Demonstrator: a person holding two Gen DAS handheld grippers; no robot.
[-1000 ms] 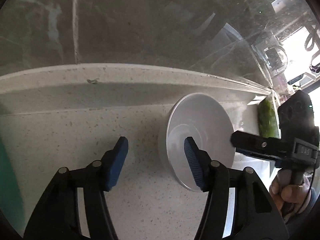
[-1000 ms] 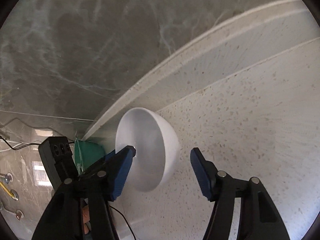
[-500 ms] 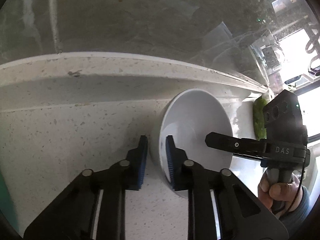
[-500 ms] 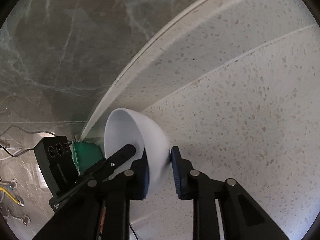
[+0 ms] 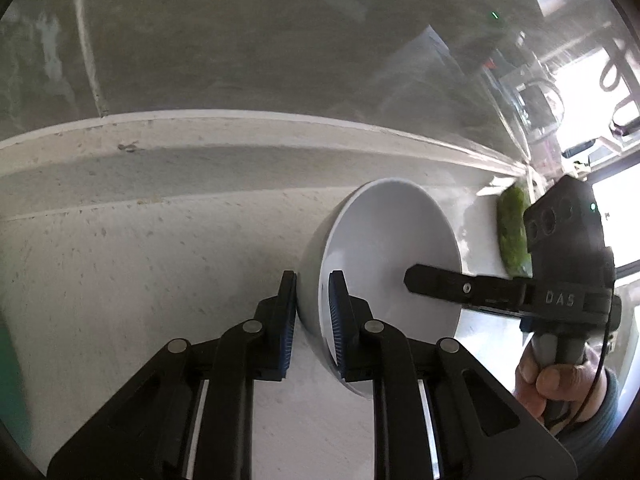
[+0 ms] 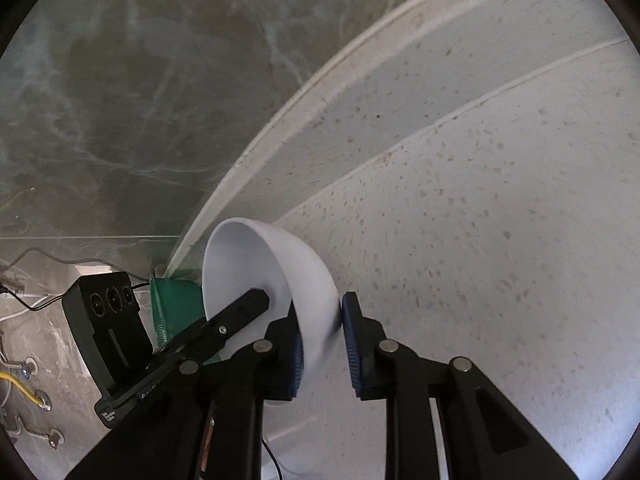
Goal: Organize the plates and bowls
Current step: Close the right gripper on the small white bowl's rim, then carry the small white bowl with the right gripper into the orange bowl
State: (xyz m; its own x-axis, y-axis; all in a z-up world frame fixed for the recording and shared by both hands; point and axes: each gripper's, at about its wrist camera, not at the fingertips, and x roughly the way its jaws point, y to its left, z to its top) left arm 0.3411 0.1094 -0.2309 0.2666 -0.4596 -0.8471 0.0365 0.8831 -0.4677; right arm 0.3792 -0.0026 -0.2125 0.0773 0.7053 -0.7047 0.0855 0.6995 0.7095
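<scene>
both my sets of fingers (image 5: pixel 313 312) (image 6: pixel 320 344) clamped opposite rims of the white bowl (image 5: pixel 384 248), steadying it above the worktop (image 5: pixel 140 272).

White bowl (image 6: pixel 304 276) between right hand-held gripper (image 6: pixel 320 344) pads

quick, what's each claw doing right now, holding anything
Left claw: closed on the white bowl's rim.
Right claw: closed on the same bowl's opposite rim.
</scene>
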